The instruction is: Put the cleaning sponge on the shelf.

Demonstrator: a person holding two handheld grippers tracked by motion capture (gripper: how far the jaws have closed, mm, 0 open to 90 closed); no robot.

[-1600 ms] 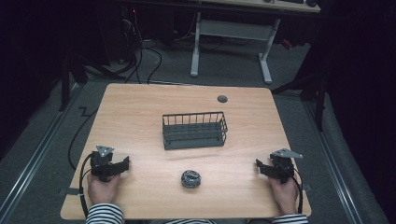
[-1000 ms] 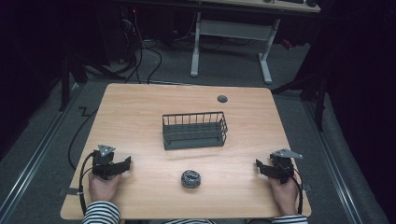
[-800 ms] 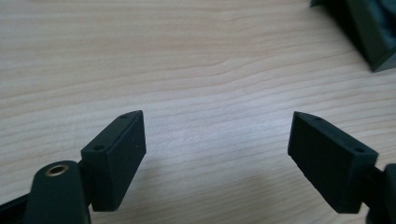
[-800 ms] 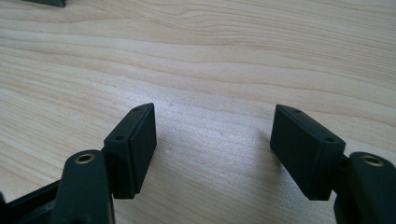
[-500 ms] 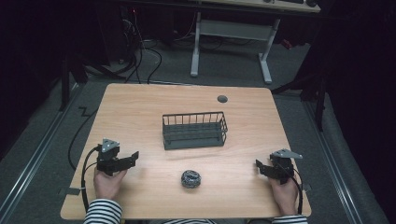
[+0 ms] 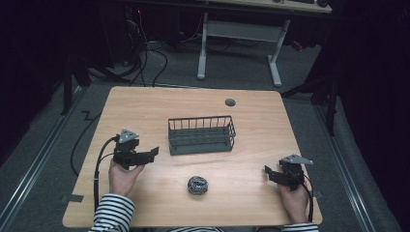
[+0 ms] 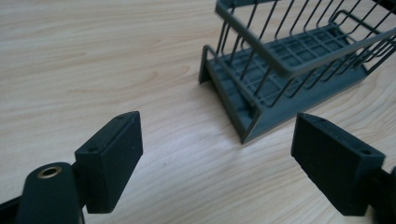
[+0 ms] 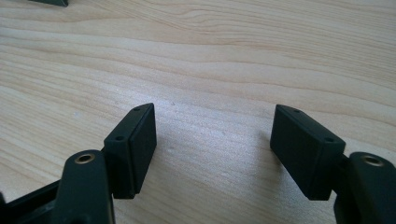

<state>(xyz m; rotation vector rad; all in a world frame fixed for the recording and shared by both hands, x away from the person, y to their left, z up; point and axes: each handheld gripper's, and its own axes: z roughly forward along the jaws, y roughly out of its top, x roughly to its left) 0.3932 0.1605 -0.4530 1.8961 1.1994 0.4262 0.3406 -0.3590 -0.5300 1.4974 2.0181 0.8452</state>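
Stood on grey carpet (image 6: 43, 159) in a dim room, light-wood bench (image 6: 145, 104); beyond, a white-legged desk (image 6: 237, 29) (black cables (image 6: 145, 53) tangled beneath).

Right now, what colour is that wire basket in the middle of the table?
Dark grey. The wire basket shows best in the left gripper view.

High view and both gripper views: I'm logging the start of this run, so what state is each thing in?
Left gripper: open, nothing between its fingers, raised off the table, facing the wire basket.
Right gripper: open, empty, low over the table.
Wire basket: upright, empty, mid-table.
Steel wool ball: lying free on the table, untouched, between the two hands.
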